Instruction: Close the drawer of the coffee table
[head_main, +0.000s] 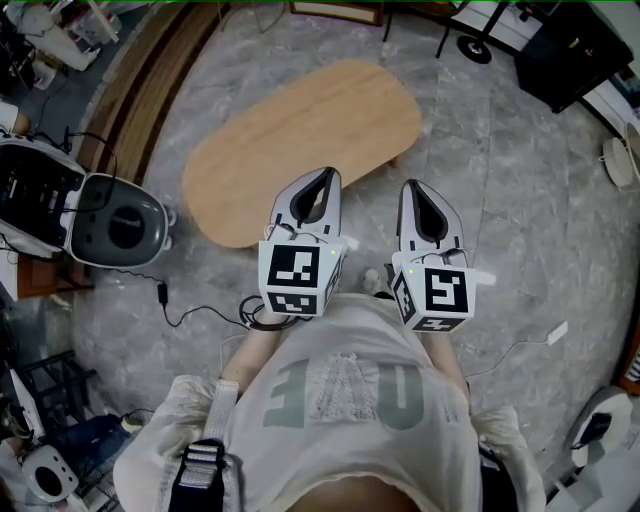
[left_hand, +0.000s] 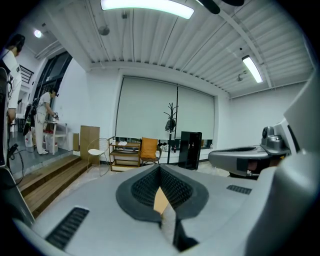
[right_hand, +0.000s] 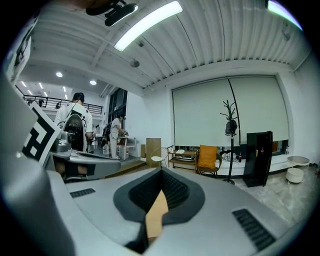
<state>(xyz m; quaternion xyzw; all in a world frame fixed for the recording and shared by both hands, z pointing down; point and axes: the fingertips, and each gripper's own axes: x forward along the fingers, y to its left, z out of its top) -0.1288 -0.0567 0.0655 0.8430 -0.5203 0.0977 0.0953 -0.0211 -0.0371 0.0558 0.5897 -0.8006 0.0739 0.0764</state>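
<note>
The coffee table is an oval, light wooden top on the marble floor in front of me; no drawer shows from above. In the head view both grippers hang side by side over the floor at the table's near edge. The left gripper has its tip over the table rim and its jaws meet, with nothing between them. The right gripper sits just off the rim, jaws also together and empty. A tan sliver of the table shows below the closed left gripper, and the table shows likewise under the right gripper.
A white and grey appliance stands at the left with a cable trailing on the floor. Wooden steps run along the upper left. Across the room are an orange chair, a black cabinet and people.
</note>
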